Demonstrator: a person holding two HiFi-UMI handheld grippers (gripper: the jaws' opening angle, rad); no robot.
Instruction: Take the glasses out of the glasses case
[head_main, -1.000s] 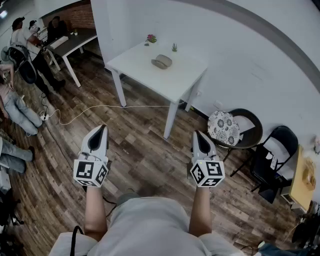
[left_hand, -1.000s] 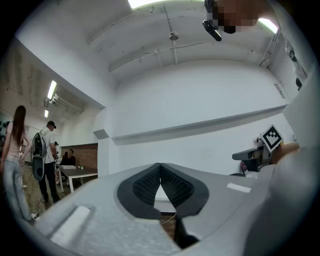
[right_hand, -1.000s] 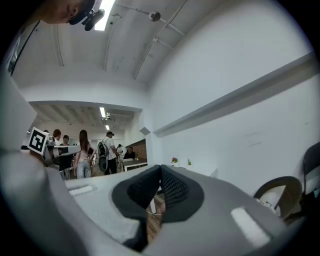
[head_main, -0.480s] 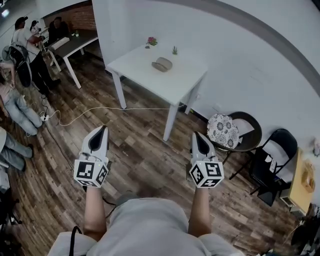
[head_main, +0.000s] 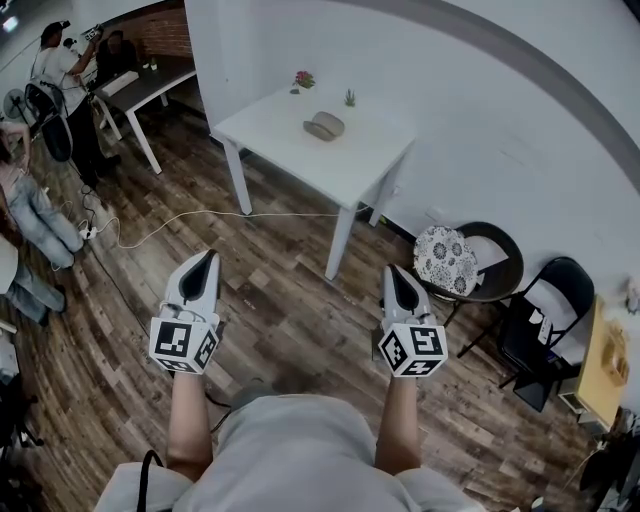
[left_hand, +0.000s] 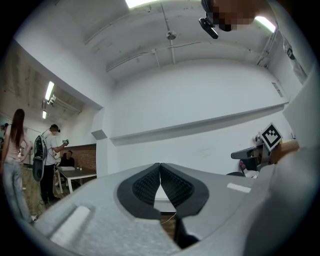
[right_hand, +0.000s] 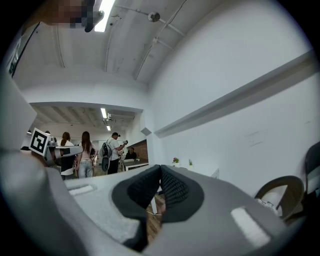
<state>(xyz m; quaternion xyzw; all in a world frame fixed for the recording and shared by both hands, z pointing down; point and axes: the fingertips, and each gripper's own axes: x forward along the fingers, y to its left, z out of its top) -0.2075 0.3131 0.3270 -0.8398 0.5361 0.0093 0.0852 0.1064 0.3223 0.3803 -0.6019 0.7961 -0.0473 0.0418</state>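
A grey glasses case (head_main: 324, 125) lies closed on a white table (head_main: 300, 155) far ahead in the head view. My left gripper (head_main: 207, 260) is held over the wooden floor at lower left, its jaws shut with nothing between them. My right gripper (head_main: 396, 272) is level with it at the right, also shut and empty. Both are well short of the table. In the left gripper view the gripper (left_hand: 160, 166) points up at the white wall. In the right gripper view the gripper (right_hand: 160, 169) shows the table's far end with small plants (right_hand: 175, 161).
Two small potted plants (head_main: 303, 79) stand at the table's back edge. A round chair with a patterned cushion (head_main: 447, 256) and a black folding chair (head_main: 545, 312) stand right of the table. A white cable (head_main: 180, 220) crosses the floor. People (head_main: 60, 90) stand by a dark table (head_main: 150, 88) at far left.
The head view has shifted slightly, and the table sits a little nearer. The people at the far left have moved. Both grippers stay shut and in nearly the same place.
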